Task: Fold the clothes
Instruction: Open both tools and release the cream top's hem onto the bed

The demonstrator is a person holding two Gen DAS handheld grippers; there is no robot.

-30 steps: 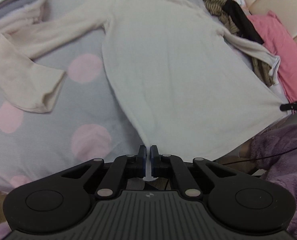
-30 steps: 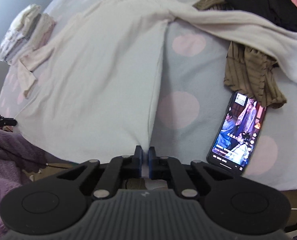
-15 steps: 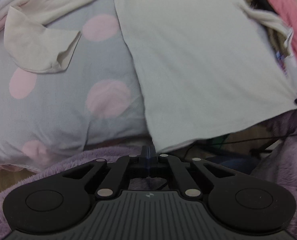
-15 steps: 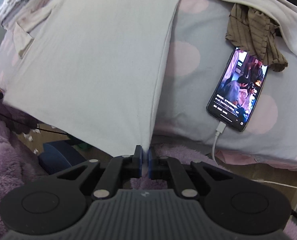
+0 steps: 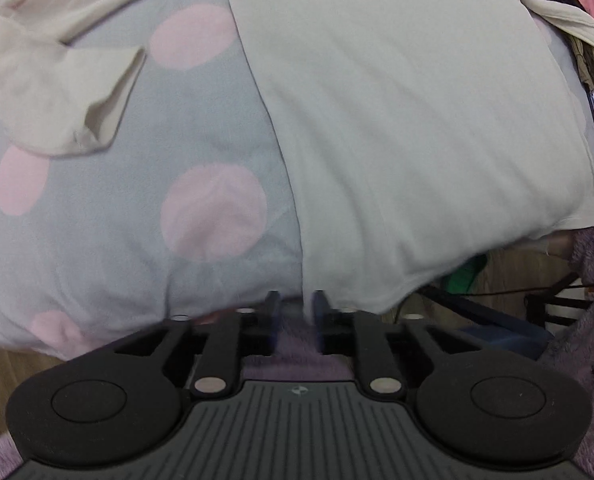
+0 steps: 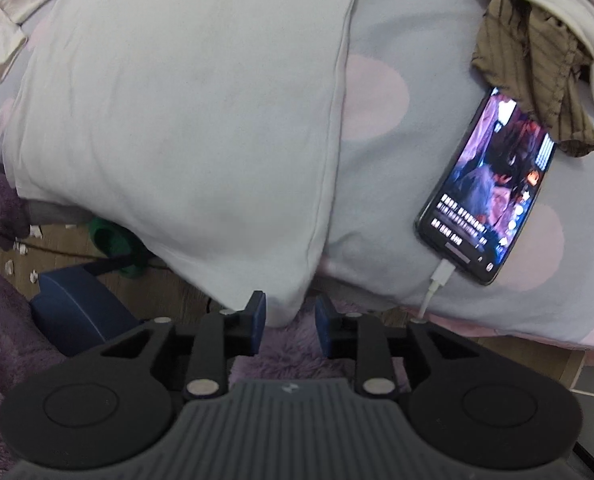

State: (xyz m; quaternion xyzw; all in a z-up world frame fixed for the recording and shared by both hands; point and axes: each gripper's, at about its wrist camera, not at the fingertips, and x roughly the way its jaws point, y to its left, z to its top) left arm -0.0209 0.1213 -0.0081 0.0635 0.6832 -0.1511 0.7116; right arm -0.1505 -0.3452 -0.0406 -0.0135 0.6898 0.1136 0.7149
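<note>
Shirt: the pale long-sleeved shirt (image 5: 397,120) lies flat on the spotted bed cover (image 5: 109,216), its hem hanging over the bed's edge at lower centre, likely drawn taut to smooth it for folding.
Left tool (image 5: 295,306): jaws opening, apart; the hem's left corner sits just at the gap, unpressed.
Right tool (image 6: 285,312): jaws opening, apart; the hem's right corner droops between them, let go.
Sleeve (image 5: 57,80): crumpled at upper left, not yet folded in.
Phone (image 6: 493,192): lit, plugged in, right of the shirt, clear of the fold.
</note>
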